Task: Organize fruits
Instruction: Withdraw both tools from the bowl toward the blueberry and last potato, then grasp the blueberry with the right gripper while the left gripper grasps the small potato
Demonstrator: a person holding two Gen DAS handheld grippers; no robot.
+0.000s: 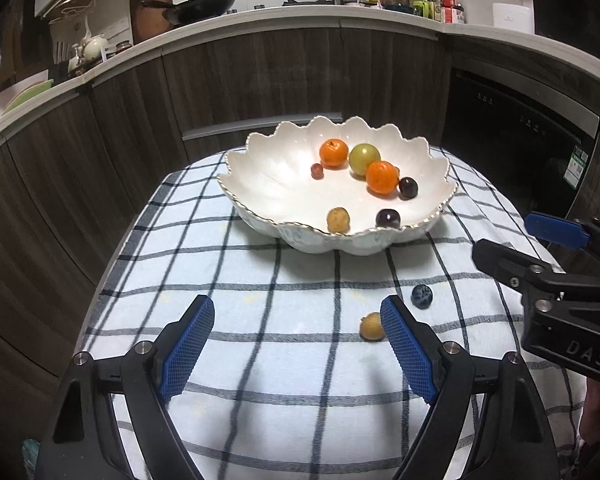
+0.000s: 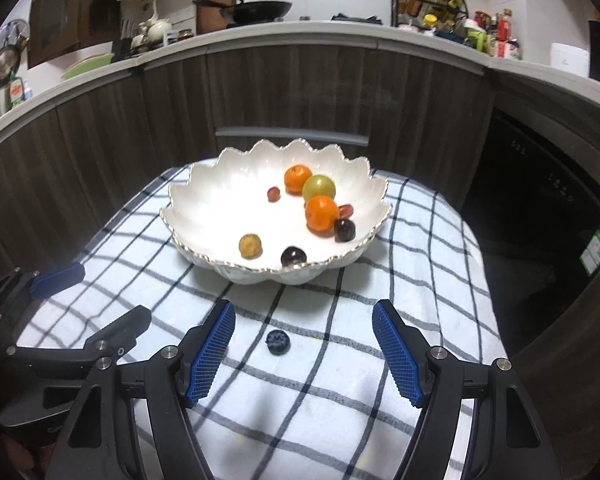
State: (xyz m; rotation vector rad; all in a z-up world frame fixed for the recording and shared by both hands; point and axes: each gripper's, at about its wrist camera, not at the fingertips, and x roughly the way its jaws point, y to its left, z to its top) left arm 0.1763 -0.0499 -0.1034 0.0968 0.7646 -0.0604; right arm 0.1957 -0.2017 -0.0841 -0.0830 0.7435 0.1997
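Dusty dark blueberry [image 2: 277,342] on checked cloth [image 2: 340,400], small tan fruit [image 1: 371,327] nearby

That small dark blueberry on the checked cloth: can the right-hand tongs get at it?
Probably yes. The small dark blueberry lies alone on the checked cloth, ahead of the open right tongs, with nothing between.

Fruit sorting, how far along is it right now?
Mostly done: two oranges, a green fruit and several small fruits sit in the white bowl. In hand: nothing; the left claw and right claw are both open and empty. Left: the blueberry and the small tan fruit on the checked cloth.
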